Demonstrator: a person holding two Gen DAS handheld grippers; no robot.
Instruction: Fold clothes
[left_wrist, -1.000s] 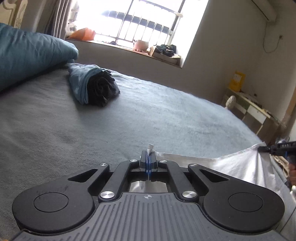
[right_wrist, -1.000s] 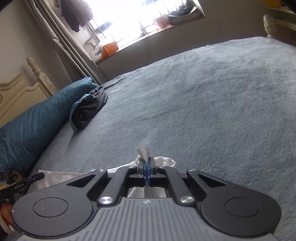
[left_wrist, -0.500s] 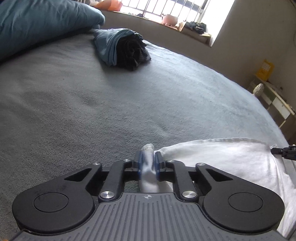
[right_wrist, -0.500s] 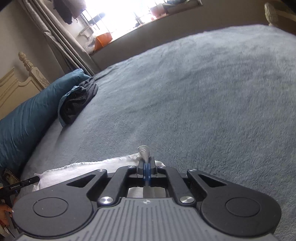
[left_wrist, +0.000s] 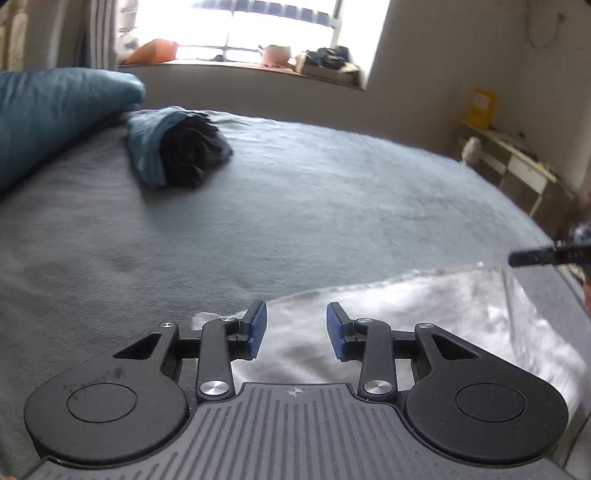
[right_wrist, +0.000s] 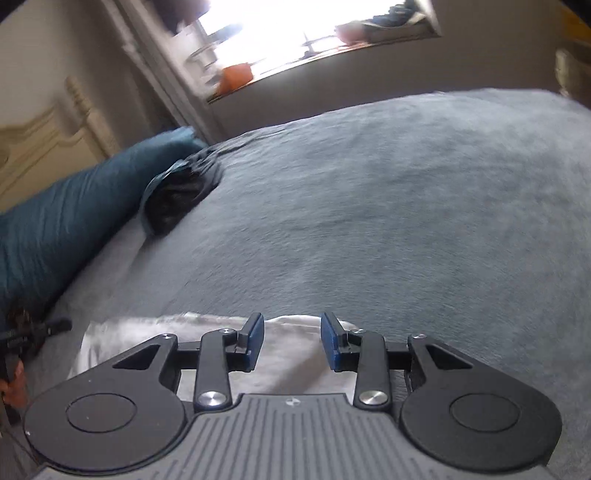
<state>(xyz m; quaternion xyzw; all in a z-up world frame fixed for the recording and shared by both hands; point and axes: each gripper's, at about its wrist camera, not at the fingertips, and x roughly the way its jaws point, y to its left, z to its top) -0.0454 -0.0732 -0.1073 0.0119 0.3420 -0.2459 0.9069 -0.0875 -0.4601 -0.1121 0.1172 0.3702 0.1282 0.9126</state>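
Both the left gripper (left_wrist: 295, 328) and right gripper (right_wrist: 291, 338), jaws just opening, stand released above a white garment (left_wrist: 424, 314) lying at the near edge of the grey bed (left_wrist: 295, 206).

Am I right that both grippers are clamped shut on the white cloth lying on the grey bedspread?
Not quite. The white cloth does lie on the grey bedspread, but both wrist views show the left gripper and right gripper with jaws apart, having just opened; the cloth sits below the gap and the pads are off it.
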